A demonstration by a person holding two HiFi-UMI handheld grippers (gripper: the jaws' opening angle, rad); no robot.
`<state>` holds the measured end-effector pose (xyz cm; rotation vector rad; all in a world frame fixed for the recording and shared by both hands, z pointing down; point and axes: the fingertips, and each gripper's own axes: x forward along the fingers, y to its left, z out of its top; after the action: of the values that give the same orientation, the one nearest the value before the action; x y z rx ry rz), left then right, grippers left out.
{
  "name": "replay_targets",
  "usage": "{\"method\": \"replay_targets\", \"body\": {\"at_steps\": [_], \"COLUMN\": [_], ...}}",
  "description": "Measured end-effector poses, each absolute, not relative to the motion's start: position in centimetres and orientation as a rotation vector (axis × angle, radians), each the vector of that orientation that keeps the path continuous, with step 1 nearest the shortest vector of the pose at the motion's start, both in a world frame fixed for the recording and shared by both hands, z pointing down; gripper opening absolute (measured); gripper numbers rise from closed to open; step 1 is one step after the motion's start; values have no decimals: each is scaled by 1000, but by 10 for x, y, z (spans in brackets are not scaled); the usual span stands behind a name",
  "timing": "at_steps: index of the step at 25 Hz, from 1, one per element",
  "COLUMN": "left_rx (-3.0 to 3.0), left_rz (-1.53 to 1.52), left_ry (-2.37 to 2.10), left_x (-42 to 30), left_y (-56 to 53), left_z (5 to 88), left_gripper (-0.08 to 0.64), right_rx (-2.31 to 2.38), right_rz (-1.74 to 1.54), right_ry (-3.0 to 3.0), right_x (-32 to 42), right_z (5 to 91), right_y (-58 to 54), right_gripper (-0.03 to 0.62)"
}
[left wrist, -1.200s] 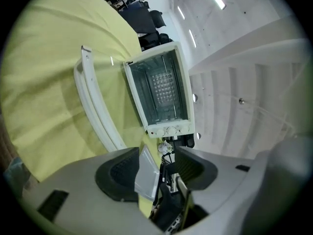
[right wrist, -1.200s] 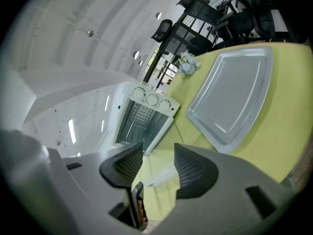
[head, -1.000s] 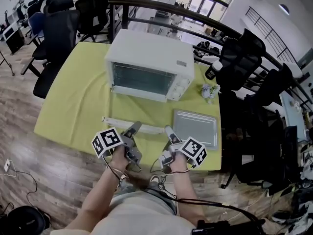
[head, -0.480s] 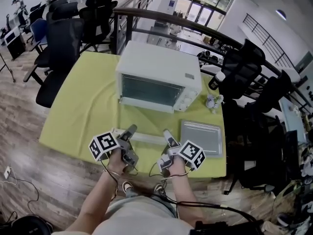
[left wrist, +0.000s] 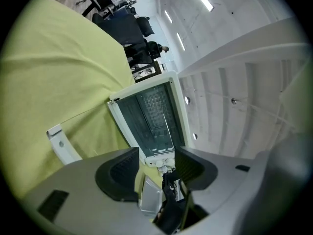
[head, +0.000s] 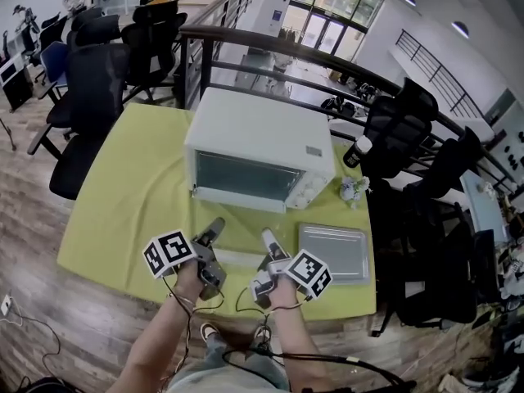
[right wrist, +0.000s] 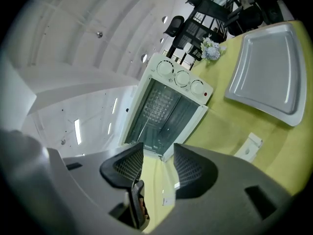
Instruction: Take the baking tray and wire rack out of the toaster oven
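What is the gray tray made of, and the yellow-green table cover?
The tray looks like metal: silvery and smooth, with a satin sheen and a pressed raised rim that catches light. The table cover is probably cloth: matte, with soft creases.

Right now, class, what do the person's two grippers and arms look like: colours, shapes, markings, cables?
The left gripper and right gripper are grey, tapering bodies with dark, mesh-textured pads. Each carries a white cube with black square markers. Thin black cables trail from both. The forearms are bare of sleeves.
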<state>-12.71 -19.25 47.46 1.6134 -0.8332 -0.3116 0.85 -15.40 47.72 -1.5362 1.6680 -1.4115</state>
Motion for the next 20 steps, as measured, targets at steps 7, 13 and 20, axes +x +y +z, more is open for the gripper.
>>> {"method": "replay_targets", "body": {"at_steps": [7,13,20], "left_rx": [1688,1727,1771], "left_rz": [-336,-373,-420], "left_ry": [-824,-831,-819], "left_x": [-119,-114,-109], "left_y": [-251,-294,-333], "left_z": [468,473,472], "left_gripper": [202,201,201], "right_rx": [-1555,-1538,-1488], "right_rz": [-1330,-1284,-1207], "right_ry": [1669,1675,1676], "right_x": [16,24,33], "right_z": [483,488,482], "right_y": [-201,-239,-280], "right_gripper": [189,192,193]}}
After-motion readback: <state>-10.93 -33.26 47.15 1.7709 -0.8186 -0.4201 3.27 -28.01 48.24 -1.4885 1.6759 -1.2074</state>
